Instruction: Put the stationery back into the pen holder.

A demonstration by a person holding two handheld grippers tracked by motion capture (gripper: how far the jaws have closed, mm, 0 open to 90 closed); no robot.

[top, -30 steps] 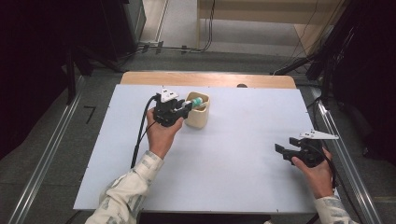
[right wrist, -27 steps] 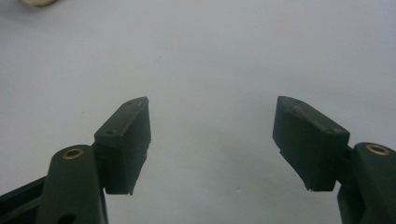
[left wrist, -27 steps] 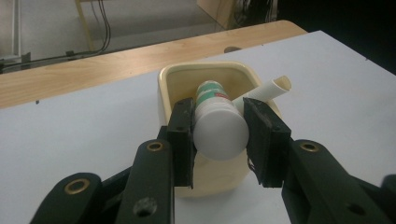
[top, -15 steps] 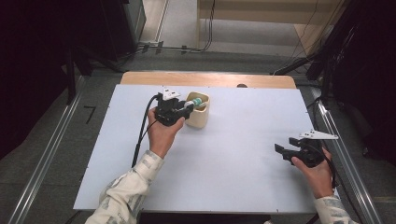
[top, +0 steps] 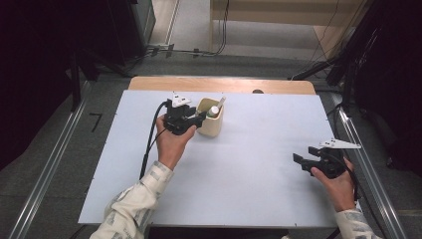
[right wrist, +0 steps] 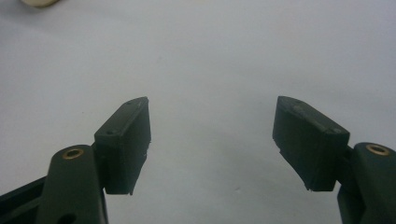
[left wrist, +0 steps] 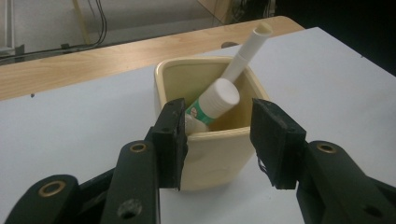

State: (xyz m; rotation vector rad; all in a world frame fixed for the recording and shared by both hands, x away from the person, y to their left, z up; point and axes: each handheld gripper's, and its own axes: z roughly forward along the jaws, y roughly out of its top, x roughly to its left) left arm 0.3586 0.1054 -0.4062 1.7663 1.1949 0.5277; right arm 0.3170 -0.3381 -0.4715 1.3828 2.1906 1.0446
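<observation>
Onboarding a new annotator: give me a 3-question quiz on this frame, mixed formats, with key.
1. True or false: the left gripper is shut on the white tube.
2. The cream cup holds: A) nothing B) a tube and a white stick C) a spoon.
3. Fill in: the right gripper hovers over bare white ____.

Key: 1 false, its jaws stand open either side of the cup's near wall. 2 B. 3 table.

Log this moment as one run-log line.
left gripper: open, at cup | cup: holds tube, white stick | right gripper: open, over bare table
</observation>
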